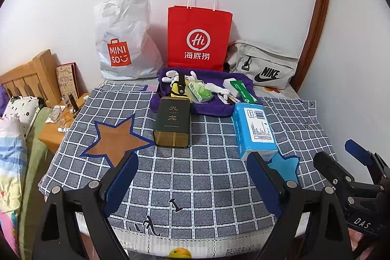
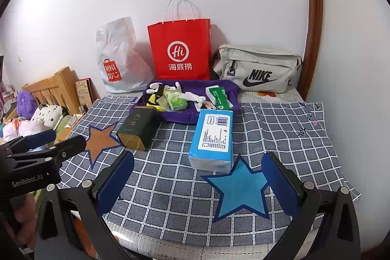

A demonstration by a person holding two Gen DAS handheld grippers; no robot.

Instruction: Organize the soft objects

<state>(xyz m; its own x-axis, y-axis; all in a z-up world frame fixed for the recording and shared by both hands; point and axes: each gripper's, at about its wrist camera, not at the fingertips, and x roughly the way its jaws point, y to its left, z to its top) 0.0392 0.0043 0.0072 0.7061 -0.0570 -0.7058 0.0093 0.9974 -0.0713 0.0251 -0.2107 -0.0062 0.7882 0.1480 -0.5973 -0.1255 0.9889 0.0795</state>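
A blue tissue pack (image 1: pixel 254 129) (image 2: pixel 213 138) lies on the checked tablecloth, just behind a blue star patch (image 2: pixel 240 189). A dark tin box (image 1: pixel 173 122) (image 2: pixel 137 127) lies beside an orange star patch (image 1: pixel 115 140). A purple tray (image 1: pixel 170 102) (image 2: pixel 187 117) behind them holds small packets and white soft items. My left gripper (image 1: pixel 192 182) is open and empty near the table's front edge. My right gripper (image 2: pixel 197 182) is open and empty, its fingers either side of the blue star.
A white Miniso bag (image 1: pixel 121 40), a red paper bag (image 1: pixel 198 38) and a grey Nike pouch (image 1: pixel 264 66) stand against the back wall. A wooden headboard and nightstand (image 1: pixel 56 130) are at the left, with bedding beside them.
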